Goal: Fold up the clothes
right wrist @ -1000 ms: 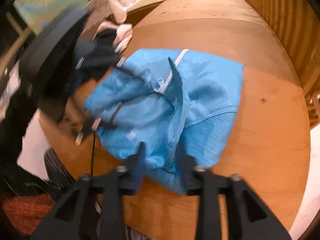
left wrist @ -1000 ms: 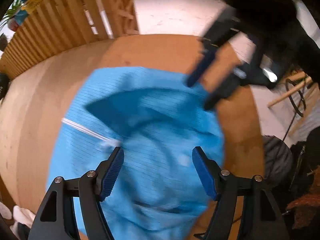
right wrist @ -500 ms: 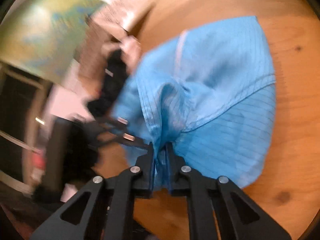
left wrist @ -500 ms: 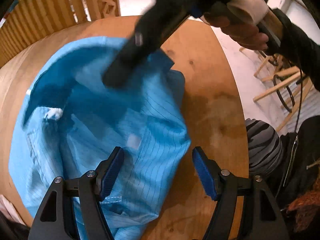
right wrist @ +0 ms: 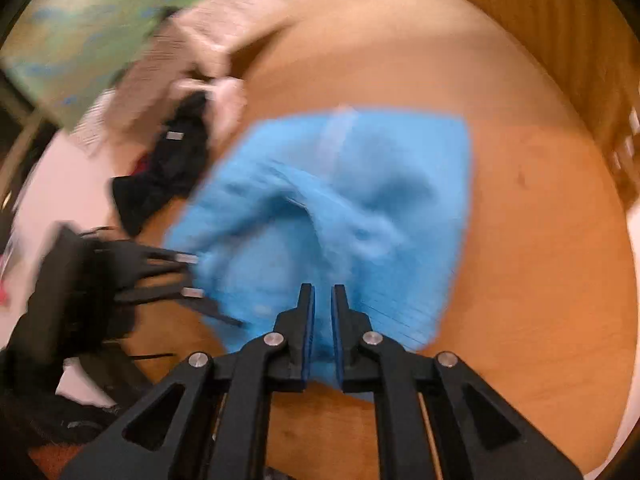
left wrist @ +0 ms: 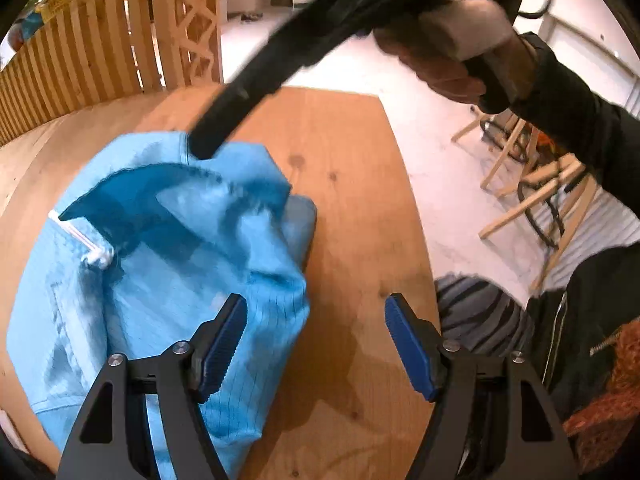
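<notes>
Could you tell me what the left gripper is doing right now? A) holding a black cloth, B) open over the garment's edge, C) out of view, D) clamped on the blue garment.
B: the left gripper has its pads wide apart with nothing between them, above the edge of the blue garment and the table.

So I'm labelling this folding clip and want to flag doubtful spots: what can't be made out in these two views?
- Right wrist view: motion blur smears the blue garment, so its folds are unreadable.
- Right gripper: nearly closed, but blur hides whether cloth is pinched.
- Left wrist view: the right gripper's dark blurred fingers cover the garment's far edge.
- The left gripper body hides the garment's near hem.
- Dark clothes beyond the table: too blurred to identify.
</notes>
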{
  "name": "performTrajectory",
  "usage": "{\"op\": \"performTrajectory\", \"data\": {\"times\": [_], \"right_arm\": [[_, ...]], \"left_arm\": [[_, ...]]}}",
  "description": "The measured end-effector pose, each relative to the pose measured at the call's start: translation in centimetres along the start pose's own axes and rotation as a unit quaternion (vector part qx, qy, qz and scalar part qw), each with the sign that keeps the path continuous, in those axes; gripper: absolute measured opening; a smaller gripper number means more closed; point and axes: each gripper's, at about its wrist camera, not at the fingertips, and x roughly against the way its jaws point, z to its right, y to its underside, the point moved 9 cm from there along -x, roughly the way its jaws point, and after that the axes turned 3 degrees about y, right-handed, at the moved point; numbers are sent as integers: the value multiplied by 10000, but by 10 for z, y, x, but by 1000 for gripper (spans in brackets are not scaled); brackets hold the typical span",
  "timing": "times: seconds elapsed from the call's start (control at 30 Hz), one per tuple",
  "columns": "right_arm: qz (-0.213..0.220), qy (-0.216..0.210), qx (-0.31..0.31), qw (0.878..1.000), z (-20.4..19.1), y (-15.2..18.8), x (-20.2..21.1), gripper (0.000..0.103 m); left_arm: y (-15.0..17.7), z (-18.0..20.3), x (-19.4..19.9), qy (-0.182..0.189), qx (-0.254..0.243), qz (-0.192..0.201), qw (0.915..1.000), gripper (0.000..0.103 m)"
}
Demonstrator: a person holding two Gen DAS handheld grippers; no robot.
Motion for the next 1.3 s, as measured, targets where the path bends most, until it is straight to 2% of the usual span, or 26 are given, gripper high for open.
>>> {"op": "performTrajectory", "data": {"times": [0.03,0.1,0.13,0.17,0.23,0.33,0.4,0.43,0.47,0.53,0.57,0.7,0.8,0.87,0.97,1.07,1.2,1.3], "right_arm": [[23,246,298,9992,-4,-9,2,12],[-75,953,960,9908,-1,-22,-3,26],[-168,1128,1124,9871,4,-27,-8,43],[-309,1156,1162,9860,8,-31,-15,53],[-683,855,931,9896,23,-35,-32,53],[-869,370,575,9939,37,-44,-53,53],[-989,83,333,9945,43,-46,-65,51],[-1086,-81,200,9938,45,-46,-69,38],[-1189,-146,132,9927,44,-45,-74,18],[-1335,-184,119,9908,42,-42,-83,9],[-1366,-207,151,9903,40,-40,-87,6],[-1258,-820,-292,9882,34,-42,-85,5],[-1076,-1575,-822,9782,31,-45,-78,5],[-876,-2098,-1263,9656,36,-44,-76,5],[-687,-2478,-1922,9471,59,-38,-80,5],[-774,-1655,-1666,9690,74,-30,-89,8],[-812,-1036,-791,9881,62,-32,-78,10],[-793,-1065,-560,9896,56,-43,-74,10]], "left_arm": [[-2,-2,-1,-3,36,54,10000,70],[-6,-7,-3,-9,107,163,9998,70],[-7,-10,-6,-53,156,179,9997,70],[-8,-14,-9,-101,206,191,9996,70],[-10,-21,-10,103,557,320,9979,70],[-14,-30,-8,48,734,532,9959,70],[-16,-29,-10,-108,608,582,9964,70],[-16,-26,-12,-135,536,579,9968,70],[-16,-23,-14,-157,464,575,9971,70],[-16,-12,-20,-223,263,519,9981,70],[-16,-7,-22,-377,90,440,9983,70],[-5,22,-44,-920,-835,-172,9921,71],[2,31,-48,-1409,-1388,-428,9793,74],[5,31,-39,-1516,-1500,-450,9760,74],[4,13,-22,-1704,-1425,-429,9741,74],[2,-5,-4,-1896,-1345,-406,9718,74],[4,-26,22,-1837,-987,-248,9777,74],[5,-34,43,-1820,-779,-23,9802,74]]}}
